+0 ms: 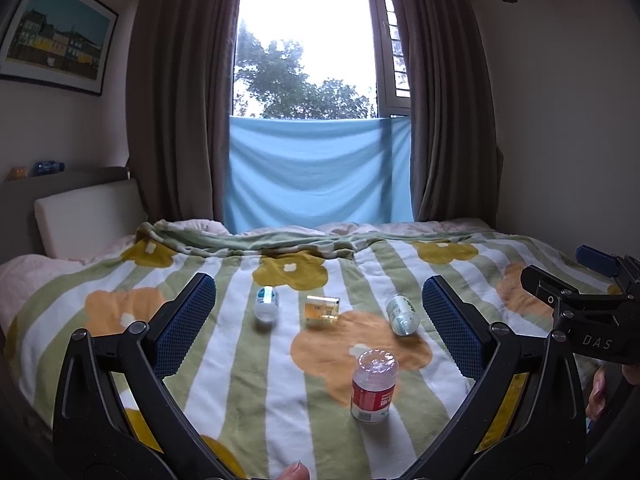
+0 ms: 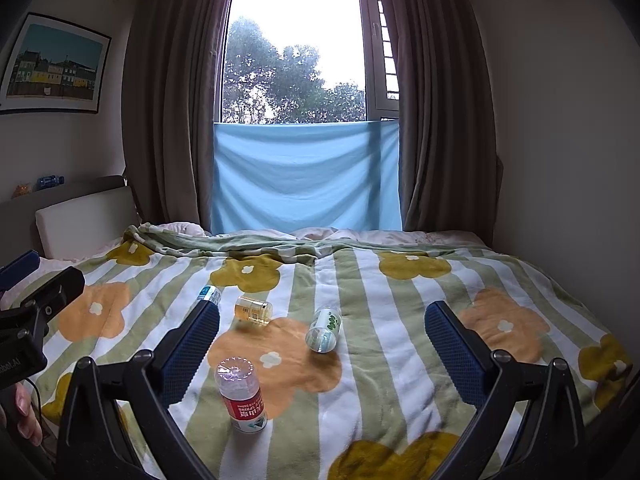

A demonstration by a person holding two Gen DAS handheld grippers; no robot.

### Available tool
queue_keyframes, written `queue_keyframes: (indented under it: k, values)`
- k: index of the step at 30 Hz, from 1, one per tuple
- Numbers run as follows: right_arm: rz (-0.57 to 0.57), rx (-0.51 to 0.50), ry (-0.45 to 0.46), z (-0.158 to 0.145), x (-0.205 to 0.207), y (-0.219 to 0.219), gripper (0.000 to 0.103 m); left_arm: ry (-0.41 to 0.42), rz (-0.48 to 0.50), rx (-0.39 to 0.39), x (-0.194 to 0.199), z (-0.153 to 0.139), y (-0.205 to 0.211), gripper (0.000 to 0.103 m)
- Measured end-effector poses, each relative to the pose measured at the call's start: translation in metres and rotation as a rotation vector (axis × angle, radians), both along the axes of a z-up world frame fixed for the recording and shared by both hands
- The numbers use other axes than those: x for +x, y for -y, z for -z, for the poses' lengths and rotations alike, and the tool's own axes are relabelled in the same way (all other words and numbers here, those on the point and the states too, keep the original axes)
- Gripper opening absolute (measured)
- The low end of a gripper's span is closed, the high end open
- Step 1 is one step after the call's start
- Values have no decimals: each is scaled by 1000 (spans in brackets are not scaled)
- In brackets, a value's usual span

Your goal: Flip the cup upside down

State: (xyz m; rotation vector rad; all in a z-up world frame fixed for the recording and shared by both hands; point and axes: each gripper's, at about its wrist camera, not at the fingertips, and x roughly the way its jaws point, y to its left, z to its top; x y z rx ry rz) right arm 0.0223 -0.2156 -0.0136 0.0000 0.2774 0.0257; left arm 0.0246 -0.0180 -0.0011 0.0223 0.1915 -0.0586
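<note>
Four cut bottle cups sit on the flowered blanket [image 1: 240, 360]. A clear cup with a red label [image 1: 374, 386] stands with its closed bottom up, nearest me; it also shows in the right wrist view [image 2: 241, 396]. A blue-label cup [image 1: 267, 303], an amber cup [image 1: 322, 311] and a green-label cup [image 1: 401, 314] lie on their sides behind it; the amber cup [image 2: 253, 311] and green-label cup [image 2: 324, 329] show in the right wrist view too. My left gripper [image 1: 319, 320] is open and empty above the bed. My right gripper [image 2: 321, 334] is open and empty.
The right gripper's body [image 1: 588, 320] is at the right edge of the left view; the left gripper's body [image 2: 28, 320] at the left edge of the right view. A white headboard cushion [image 1: 88, 216] stands left. Curtains and a blue cloth [image 1: 320, 172] hang behind the bed.
</note>
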Motion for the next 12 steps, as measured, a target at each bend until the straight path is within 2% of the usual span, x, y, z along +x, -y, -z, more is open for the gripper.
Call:
queue_keyframes:
  k: [12]
  values:
    - [-4,1,-9,4,3,-2,103,30,-22,-2,2,0,-5,103]
